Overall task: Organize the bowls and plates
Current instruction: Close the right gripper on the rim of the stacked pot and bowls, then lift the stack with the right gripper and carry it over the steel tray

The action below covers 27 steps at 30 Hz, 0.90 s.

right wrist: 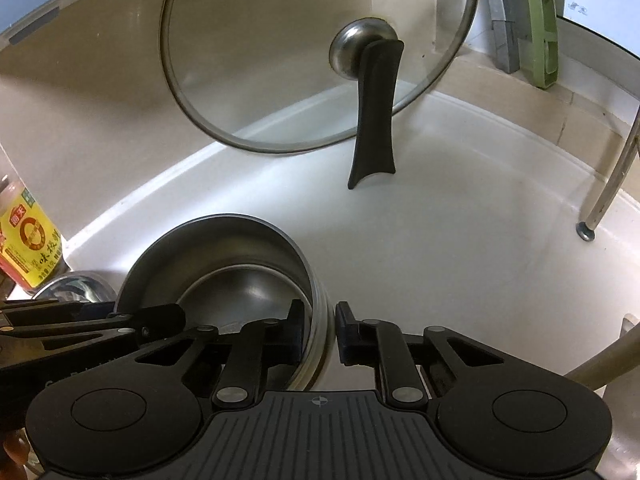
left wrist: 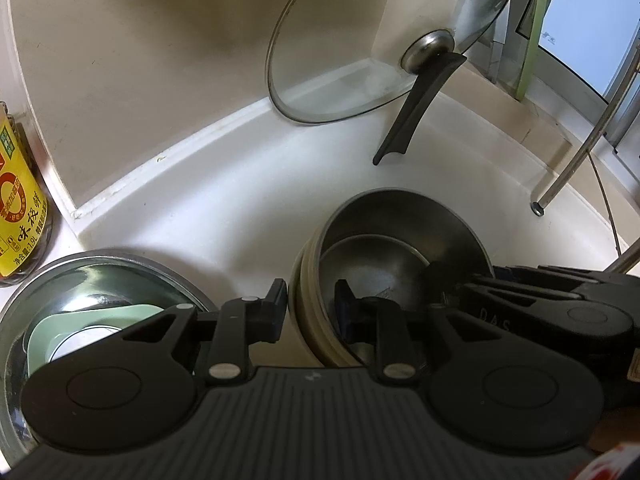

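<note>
Left tongs [left wrist: 311, 300]: lowest in the left wrist view, straddling the near-left wall of the stack of bowls [left wrist: 400, 240], one finger outside and one inside. The pads look pressed on the wall, so I read them as clamped on it.

Right tongs [right wrist: 319, 330]: set the same way on the opposite, near-right wall of the stack. The inner finger is over the steel lining and the outer finger against the ribbed outside. They look clamped on it as well.

Stack of bowls: several nested bowls with pale outer walls and a grey steel inside, standing upright on the white surface [right wrist: 440, 240].
- Position: directly between the two tongs.
- Shape: round, so it has no long axis. The line joining the two grips runs across the near part of the rim rather than through the full width.
- Reach: neither hand is nearer, since each holds its own side.

Judgement: any lift depends on this two-sided hold. Both hands would have to rise together and level, or the stack may tip away from them.

Glass lid [right wrist: 280, 80]: beyond the stack, leaning against the wall on its black handle, well apart.

Steel basin [left wrist: 100, 280]: just left of the stack, holding a pale green dish.

Sauce bottle [left wrist: 20, 208]: further left of the stack.

Metal leg [right wrist: 600, 200]: far right of the stack.
</note>
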Available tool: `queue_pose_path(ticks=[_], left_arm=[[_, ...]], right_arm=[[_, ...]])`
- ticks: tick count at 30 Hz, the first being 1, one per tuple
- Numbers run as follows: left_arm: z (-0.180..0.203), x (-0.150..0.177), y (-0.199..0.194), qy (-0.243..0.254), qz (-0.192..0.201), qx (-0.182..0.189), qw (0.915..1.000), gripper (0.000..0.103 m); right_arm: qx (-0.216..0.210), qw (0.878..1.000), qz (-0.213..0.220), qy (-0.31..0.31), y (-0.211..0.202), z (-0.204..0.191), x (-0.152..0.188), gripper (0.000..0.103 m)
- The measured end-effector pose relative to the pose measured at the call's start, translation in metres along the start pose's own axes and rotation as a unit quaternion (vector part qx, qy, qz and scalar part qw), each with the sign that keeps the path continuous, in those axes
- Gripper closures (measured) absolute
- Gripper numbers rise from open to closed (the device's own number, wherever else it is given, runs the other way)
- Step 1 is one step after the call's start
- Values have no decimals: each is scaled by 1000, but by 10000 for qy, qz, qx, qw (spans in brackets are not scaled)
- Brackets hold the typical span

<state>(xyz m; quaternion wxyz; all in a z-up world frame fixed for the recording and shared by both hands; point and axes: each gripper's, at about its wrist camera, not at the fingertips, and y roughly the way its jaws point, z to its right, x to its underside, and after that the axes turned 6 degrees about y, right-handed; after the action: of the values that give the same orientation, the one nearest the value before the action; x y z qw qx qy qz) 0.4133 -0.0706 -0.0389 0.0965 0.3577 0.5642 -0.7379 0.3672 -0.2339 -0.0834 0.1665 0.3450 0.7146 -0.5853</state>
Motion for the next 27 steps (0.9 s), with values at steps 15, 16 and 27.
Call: queue_pose_path(ticks=[15, 16, 27], left_arm=[[4, 25, -23, 175, -119, 141, 9997, 80], [4, 28, -26, 189, -126, 156, 9996, 80], [2, 67, -61, 231, -171, 184, 9994, 80]], right_arm=[[-2, 9994, -339, -2, -21, -1, 18, 87], [-5, 9994, -353, 14, -24, -1, 22, 87], [-59, 9993, -352, 52, -56, -17, 61, 87]])
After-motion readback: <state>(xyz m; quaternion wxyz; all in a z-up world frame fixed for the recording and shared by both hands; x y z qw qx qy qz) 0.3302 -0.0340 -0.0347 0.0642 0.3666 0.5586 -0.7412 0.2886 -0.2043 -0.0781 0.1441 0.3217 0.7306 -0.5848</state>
